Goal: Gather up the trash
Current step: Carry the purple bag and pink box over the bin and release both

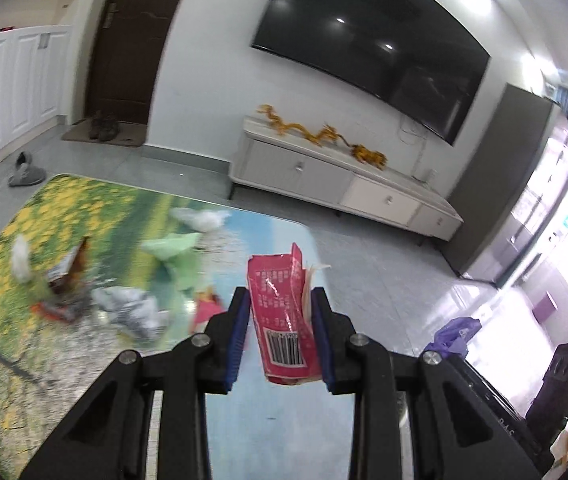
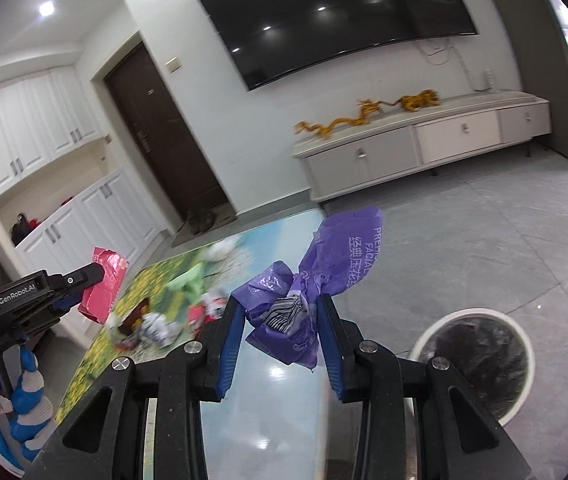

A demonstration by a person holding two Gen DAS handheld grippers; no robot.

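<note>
left hand-held gripper (image 1: 279, 308): clenched on a pink snack wrapper (image 1: 281, 320), blue pads pinching its two long sides, barcode end hanging toward 6 o'clock, torn top sticking up at 12.
right hand-held gripper (image 2: 279, 316): clenched on a crumpled purple tissue-pack wrapper (image 2: 304, 296), its loose printed flap flaring toward 1 o'clock.
where the held trash is: both pieces are up in the air above the near end of the table (image 1: 267, 432); in the right wrist view the pink wrapper shows at 9 o'clock, well apart from the purple one.
trash bin (image 2: 480, 364): white, round, dark liner, on the floor at 4 o'clock of the right gripper, near the table's edge.
trash left on the table: a silver foil wad (image 1: 131, 308), a pale green wrapper (image 1: 171, 248), a white plastic scrap (image 1: 203, 218) and a brown-and-red packet (image 1: 69, 280), spread from 9 to 11 o'clock of the left gripper.
handling: all thin film, by my judgement very light, soft and slippery; it crushes rather than breaks and would flutter when let go. best pinched across a bunched or folded part, as with the purple one, not by a single loose flap.
poorly seen: the table litter is smeared by motion, so the brown-and-red packet may be more than one piece. the bin's near rim is cut by the gripper body; its contents are too dark to read. a blue-and-white glove (image 2: 23, 404) is partly cut off at 8 o'clock.
</note>
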